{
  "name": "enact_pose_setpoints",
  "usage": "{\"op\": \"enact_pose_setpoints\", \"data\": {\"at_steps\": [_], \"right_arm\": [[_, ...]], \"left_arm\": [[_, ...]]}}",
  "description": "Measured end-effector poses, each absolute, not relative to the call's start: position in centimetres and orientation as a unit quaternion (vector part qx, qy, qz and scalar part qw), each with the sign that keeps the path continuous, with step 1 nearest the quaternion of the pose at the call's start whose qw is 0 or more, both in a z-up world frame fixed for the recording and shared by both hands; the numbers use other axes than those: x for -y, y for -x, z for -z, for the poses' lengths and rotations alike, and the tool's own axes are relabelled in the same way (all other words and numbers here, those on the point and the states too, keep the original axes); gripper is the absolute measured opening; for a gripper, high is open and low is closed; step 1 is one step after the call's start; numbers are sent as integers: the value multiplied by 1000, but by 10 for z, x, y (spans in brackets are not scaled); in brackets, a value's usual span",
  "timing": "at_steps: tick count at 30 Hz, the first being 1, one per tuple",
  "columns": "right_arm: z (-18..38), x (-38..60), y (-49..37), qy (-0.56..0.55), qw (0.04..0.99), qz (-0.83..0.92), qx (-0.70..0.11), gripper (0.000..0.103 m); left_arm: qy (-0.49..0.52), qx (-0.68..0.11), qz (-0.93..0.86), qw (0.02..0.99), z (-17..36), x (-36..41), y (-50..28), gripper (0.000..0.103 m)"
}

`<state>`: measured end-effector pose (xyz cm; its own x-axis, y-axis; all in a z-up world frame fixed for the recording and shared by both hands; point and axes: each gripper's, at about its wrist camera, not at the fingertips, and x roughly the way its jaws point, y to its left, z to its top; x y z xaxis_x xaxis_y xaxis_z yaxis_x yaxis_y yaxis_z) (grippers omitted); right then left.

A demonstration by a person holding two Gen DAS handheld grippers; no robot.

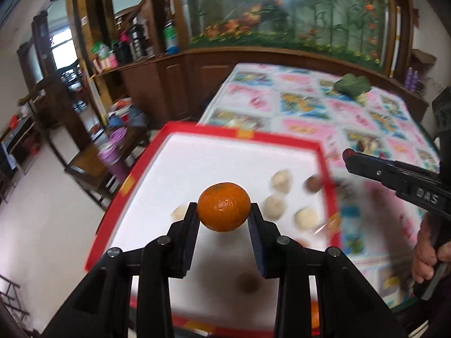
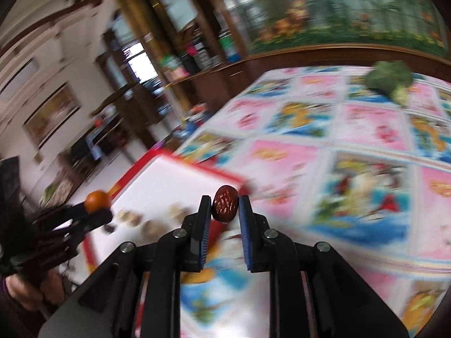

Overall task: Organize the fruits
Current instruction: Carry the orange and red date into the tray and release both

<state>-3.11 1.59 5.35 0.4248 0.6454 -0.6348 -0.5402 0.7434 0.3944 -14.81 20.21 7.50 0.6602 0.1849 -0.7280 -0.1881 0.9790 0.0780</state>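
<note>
My left gripper (image 1: 223, 210) is shut on an orange mandarin (image 1: 223, 207) and holds it above a white tray with a red rim (image 1: 180, 129). Several pale round fruits (image 1: 305, 217) and a brown one (image 1: 313, 183) lie in the tray. My right gripper (image 2: 224, 203) is shut on a wrinkled dark red date (image 2: 224, 202), held above the patterned tablecloth beside the tray's right edge (image 2: 225, 173). The left gripper with the mandarin (image 2: 97, 200) shows at the left of the right wrist view; the right gripper (image 1: 351, 155) shows at the right of the left wrist view.
A colourful cartoon-print cloth (image 1: 310, 104) covers the table. A green broccoli (image 1: 352, 84) lies at its far side, also in the right wrist view (image 2: 390, 80). A wooden cabinet with an aquarium (image 1: 282, 14) stands behind. Stools and cups (image 1: 112, 152) sit left of the table.
</note>
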Motion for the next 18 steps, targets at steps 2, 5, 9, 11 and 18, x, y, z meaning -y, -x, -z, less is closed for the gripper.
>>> {"op": "enact_pose_setpoints", "data": {"at_steps": [2,5,9,11,18], "right_arm": [[-51,-41,43,-55,826,-381,-411,22],[-45,-75,58,-27,812,-408,-417,22],[-35,-99,65,-17,793,-426,-435,22],[-32,-108,68,-13,782,-437,-444,22],[-18,-143,88,44,762,-455,-458,22]], "left_arm": [[2,-410,-103,906,-66,-207,151,34],[8,-419,-102,902,-56,-213,153,34],[7,-421,-104,901,-51,-217,155,34],[1,-423,-110,900,-48,-221,158,34],[9,-433,-117,894,-38,-233,159,34]]}}
